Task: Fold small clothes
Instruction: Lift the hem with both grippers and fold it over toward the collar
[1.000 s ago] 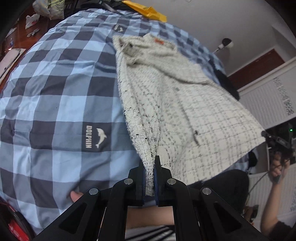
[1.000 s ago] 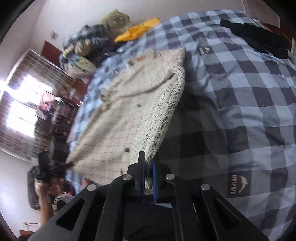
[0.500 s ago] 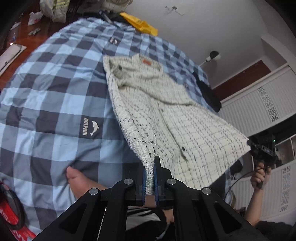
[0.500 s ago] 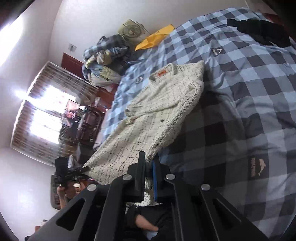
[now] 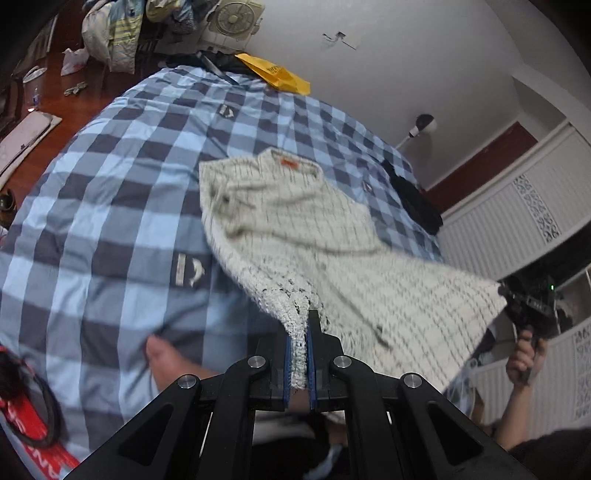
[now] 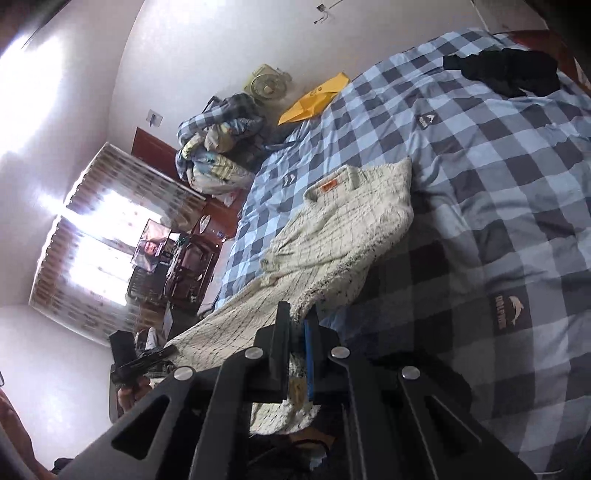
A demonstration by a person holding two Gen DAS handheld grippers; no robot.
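A cream knit cardigan with a dark grid pattern [image 5: 295,229] lies collar-far on the blue checked bed cover [image 5: 122,177], its near hem lifted off the bed. My left gripper [image 5: 300,325] is shut on one bottom corner of the hem. My right gripper [image 6: 297,321] is shut on the other bottom corner; the cardigan also shows in the right wrist view [image 6: 343,236]. The orange neck label [image 5: 289,163] faces up at the collar. The other gripper shows in each view at the hem's far end.
A black garment [image 6: 506,70] lies at the far right of the bed. A yellow envelope [image 5: 277,74] lies at the bed's head, with a fan [image 5: 231,16] and a pile of bedding [image 6: 218,147] behind it. A bare foot [image 5: 166,354] rests on the bed's near edge.
Both grippers have risen and drawn back with the hem, lifting the cardigan's lower half off the bed. The upper part stays on the cover and has bunched a little.
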